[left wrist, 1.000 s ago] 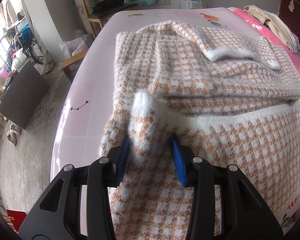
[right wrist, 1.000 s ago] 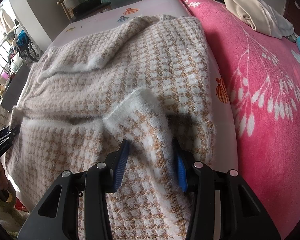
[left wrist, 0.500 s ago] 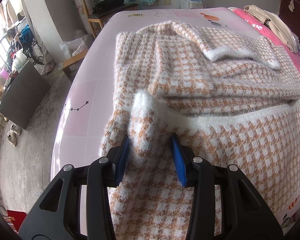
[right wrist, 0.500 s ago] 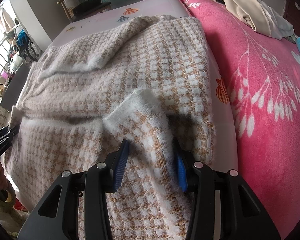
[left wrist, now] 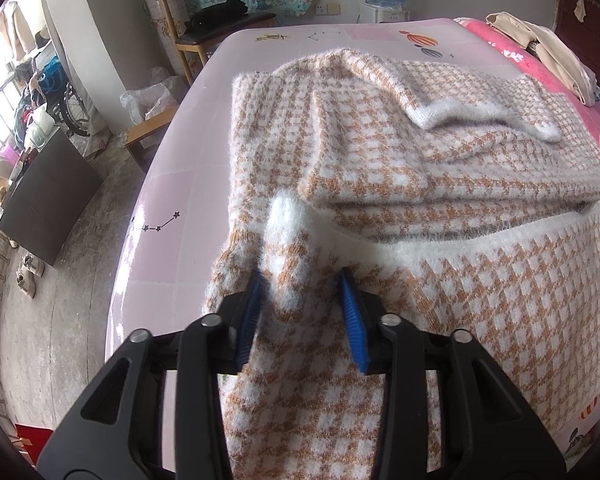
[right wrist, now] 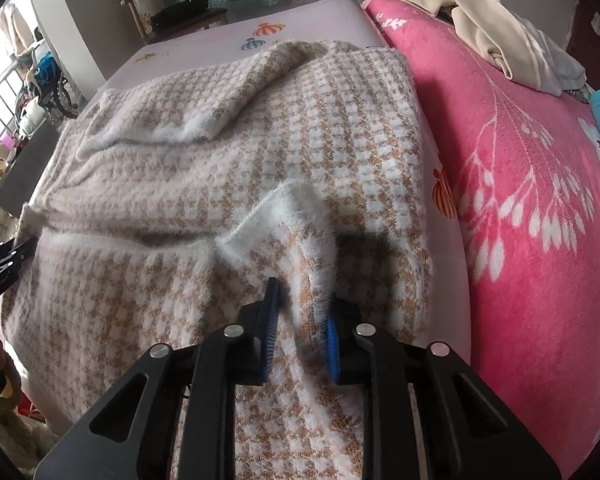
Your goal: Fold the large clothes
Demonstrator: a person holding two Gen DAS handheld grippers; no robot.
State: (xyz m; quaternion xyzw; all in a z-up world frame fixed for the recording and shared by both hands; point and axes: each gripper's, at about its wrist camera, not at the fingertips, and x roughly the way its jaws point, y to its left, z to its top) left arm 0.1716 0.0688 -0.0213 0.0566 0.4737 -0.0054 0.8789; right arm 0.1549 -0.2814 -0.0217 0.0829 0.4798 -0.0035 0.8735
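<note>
Both sets of jaws are closing on raised folds of the same checked knit garment. On the left gripper, a white-edged fold of the fabric stands up between the blue pads; the left pad touches the knit, but a sliver of gap shows at the right pad, so the fold is not yet clenched. On the right gripper, the pads stand closer together, and a fuzzy white-trimmed corner of the garment is pinched between them, rising toward 12 o'clock from the jaws.

In the left wrist view, the garment spreads out from the jaws toward 12 and 3 o'clock, its long axis running from 9 to 3 o'clock across the bed. A folded-over layer with a white hem lies at about 1 o'clock. In the right wrist view the garment stretches toward 9 and 12 o'clock, with the left gripper at its 9 o'clock edge.

At 3 o'clock in the right view, a pink blanket with white leaf prints lies just beside the garment, and beige clothes sit on it at 1 o'clock. A wooden chair stands beyond the bed at 11 o'clock in the left view.
</note>
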